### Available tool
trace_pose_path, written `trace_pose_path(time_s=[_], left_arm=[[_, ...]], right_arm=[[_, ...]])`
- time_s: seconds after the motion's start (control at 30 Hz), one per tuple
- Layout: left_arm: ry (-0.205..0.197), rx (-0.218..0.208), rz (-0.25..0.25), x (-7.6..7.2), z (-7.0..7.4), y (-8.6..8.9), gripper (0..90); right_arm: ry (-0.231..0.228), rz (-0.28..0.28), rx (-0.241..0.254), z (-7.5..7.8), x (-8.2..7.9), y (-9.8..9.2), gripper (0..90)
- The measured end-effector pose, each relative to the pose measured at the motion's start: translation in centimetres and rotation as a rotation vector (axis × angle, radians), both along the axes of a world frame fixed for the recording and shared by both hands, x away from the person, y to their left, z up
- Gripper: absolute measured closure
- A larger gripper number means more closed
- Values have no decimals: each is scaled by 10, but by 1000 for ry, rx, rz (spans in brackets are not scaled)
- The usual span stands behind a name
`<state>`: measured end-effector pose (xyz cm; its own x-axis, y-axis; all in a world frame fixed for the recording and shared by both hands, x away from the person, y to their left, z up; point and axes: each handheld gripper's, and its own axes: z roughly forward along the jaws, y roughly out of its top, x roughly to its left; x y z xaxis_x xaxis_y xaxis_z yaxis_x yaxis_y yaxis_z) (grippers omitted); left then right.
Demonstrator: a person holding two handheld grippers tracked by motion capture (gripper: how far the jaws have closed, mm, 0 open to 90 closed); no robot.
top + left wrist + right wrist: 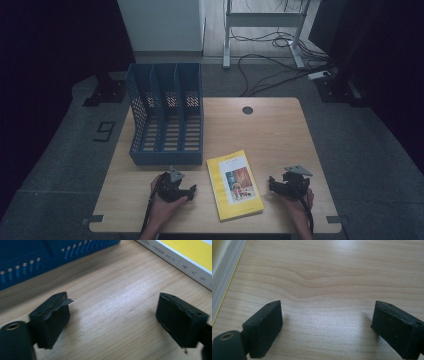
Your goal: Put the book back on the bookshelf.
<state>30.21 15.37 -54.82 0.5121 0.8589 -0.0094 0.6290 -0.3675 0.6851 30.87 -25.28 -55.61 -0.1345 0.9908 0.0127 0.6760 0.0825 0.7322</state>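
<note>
A yellow book (234,185) lies flat on the wooden table (270,135), near its front edge. Behind and left of it stands a blue file rack (167,114) with three slots. My left gripper (186,192) rests on the table left of the book, held in a hand, its jaws open over bare wood (113,315). The book's edge (185,257) and the rack's wall (37,260) show beyond those jaws. My right gripper (274,183) sits right of the book, open with nothing between its jaws (327,322). The book's page edge (224,277) shows at that view's left.
A dark round hole (247,110) marks the table's far side. Behind the table stand a white cabinet (162,25), a metal frame leg (227,35) and cables (270,65) on the floor. A number mark (104,131) lies on the floor at left.
</note>
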Motion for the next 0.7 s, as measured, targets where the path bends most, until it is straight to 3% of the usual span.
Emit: trace_pose_path(time_s=[0.7], left_arm=[[7,-31,3,2,1,-3,149]], right_arm=[[-16,-24,-2,1,-1,0,164]])
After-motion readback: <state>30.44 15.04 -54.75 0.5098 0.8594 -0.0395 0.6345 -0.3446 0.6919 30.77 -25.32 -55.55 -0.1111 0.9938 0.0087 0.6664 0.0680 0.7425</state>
